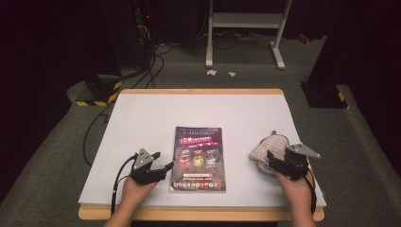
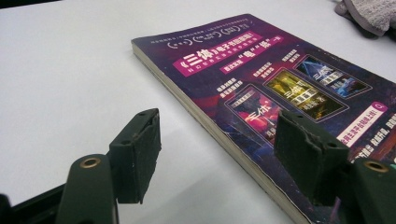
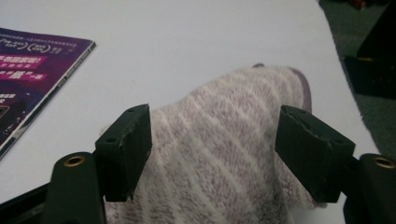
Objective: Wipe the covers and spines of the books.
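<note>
White sheeting covers the bench [image 1: 142, 123], where we see a purple-covered book [image 1: 198, 158] lying flat near the middle of the front edge. Towards the front right corner sits a pale striped towel [image 1: 268, 150], bunched into a mound. Our left gripper [image 1: 163, 169] rests beside the book's left edge, jaws spread, one over the bare sheet and one over the cover, pinching nothing. Our right gripper [image 1: 270, 158] is at the towel, jaws spread on either side of the mound, pads just clear of the cloth.
</note>
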Demonstrator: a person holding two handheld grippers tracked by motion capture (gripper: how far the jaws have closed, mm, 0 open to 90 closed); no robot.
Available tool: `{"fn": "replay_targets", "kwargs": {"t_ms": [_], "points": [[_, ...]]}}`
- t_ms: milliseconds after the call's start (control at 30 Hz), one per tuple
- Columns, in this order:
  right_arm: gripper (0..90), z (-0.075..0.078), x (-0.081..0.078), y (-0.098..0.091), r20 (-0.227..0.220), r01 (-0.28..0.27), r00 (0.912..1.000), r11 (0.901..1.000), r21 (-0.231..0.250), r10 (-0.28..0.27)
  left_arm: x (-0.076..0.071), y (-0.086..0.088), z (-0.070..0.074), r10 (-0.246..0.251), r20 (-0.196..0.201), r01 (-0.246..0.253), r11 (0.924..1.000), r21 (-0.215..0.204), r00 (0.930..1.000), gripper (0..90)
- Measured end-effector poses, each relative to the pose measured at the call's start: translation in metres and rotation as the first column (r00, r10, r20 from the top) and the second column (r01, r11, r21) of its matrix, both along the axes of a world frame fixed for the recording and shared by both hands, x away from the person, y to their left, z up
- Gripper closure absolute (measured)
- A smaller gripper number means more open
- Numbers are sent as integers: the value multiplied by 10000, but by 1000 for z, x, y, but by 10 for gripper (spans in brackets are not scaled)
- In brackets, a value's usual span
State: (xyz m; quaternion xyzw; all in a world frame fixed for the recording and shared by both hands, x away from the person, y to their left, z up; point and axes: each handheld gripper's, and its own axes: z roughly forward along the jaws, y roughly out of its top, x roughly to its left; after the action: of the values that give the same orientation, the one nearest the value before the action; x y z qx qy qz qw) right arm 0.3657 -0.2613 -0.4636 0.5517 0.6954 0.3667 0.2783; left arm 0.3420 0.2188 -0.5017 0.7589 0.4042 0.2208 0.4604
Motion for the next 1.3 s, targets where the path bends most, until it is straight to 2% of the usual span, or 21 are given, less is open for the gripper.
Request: {"fn": "replay_targets", "kwargs": {"t_ms": [33, 100, 133, 200, 233, 267, 300, 367, 400, 433, 533, 567, 600, 633, 667, 700, 733, 767, 967, 1167, 1300], "points": [[248, -3, 2, -2, -258, 28, 9997, 9998, 171, -24, 0, 0, 0, 0, -12, 0, 10000, -10, 10000, 322], [231, -12, 6, -4, -720, 132, 9973, 9997, 218, -116, 1, 0, -1, -44, -104, 43, 10000, -42, 9999, 322], [231, -12, 6, -4, -720, 132, 9973, 9997, 218, -116, 1, 0, -1, -44, -104, 43, 10000, -42, 9999, 322], [213, -22, 10, -9, -1208, 194, 9926, 9987, 472, -136, 1, -1, -1, -76, -90, 76, 10000, -14, 9999, 322], [210, -26, 12, -9, -1388, 160, 9902, 9994, 299, -117, 1, -1, -1, -78, -93, 78, 10000, -31, 9999, 322], [210, -26, 12, -9, -1388, 160, 9902, 9994, 299, -117, 1, -1, -1, -78, -93, 78, 10000, -31, 9999, 323], [210, -32, 13, -7, -1553, 69, 9878, 10000, -14, -71, 1, -1, -1, -88, -138, 87, 9999, -86, 9999, 323], [211, -33, 13, -6, -1503, 42, 9886, 9999, -119, -59, 1, -1, -1, -86, -141, 84, 9999, -145, 9999, 323], [230, -35, 14, -1, -1492, -2, 9888, 9990, -443, -65, 1, -1, -1, -82, -157, 80, 9999, -146, 9998, 323], [241, -35, 15, 1, -1510, 13, 9885, 9985, -554, -97, 1, -1, 0, -95, -146, 94, 9999, -130, 9998, 323], [282, -35, 16, 5, -1552, 51, 9877, 9972, -741, -165, 0, -1, 0, -113, -101, 112, 9999, -111, 9999, 324], [339, -36, 16, 8, -1503, 20, 9885, 9962, -871, -151, 1, -1, 0, -117, -139, 116, 9999, -120, 9998, 324], [339, -36, 16, 8, -1503, 20, 9885, 9962, -871, -151, 1, -1, 0, -117, -139, 116, 9999, -120, 9998, 324], [422, -35, 15, 9, -1566, -26, 9876, 9967, -806, -101, 1, -2, -1, -153, -206, 151, 9998, -92, 9997, 324], [422, -35, 15, 9, -1566, -26, 9876, 9967, -806, -101, 1, -2, -1, -153, -206, 151, 9998, -92, 9997, 324], [547, -35, 14, 11, -1491, -322, 9886, 9972, -681, 217, 1, -3, -2, -215, -243, 215, 9998, -4, 9995, 326], [547, -35, 14, 11, -1491, -322, 9886, 9972, -681, 217, 1, -3, -2, -215, -243, 215, 9998, -4, 9995, 326], [600, -35, 13, 13, -1453, -507, 9886, 9964, -687, 403, 1, -4, -2, -232, -336, 230, 9997, -51, 9992, 326], [668, -35, 13, 10, -1432, -820, 9869, 9954, -502, 741, 1, -5, -3, -262, -397, 262, 9997, -2, 9989, 331], [691, -32, 12, 7, -1310, -900, 9876, 9957, -237, 861, 1, -4, -3, -258, -443, 258, 9997, -19, 9987, 337], [697, -22, 8, 7, -896, -920, 9917, 9958, 2, 917, 1, -2, -1, -199, -390, 193, 9997, -152, 9990, 343]]}}
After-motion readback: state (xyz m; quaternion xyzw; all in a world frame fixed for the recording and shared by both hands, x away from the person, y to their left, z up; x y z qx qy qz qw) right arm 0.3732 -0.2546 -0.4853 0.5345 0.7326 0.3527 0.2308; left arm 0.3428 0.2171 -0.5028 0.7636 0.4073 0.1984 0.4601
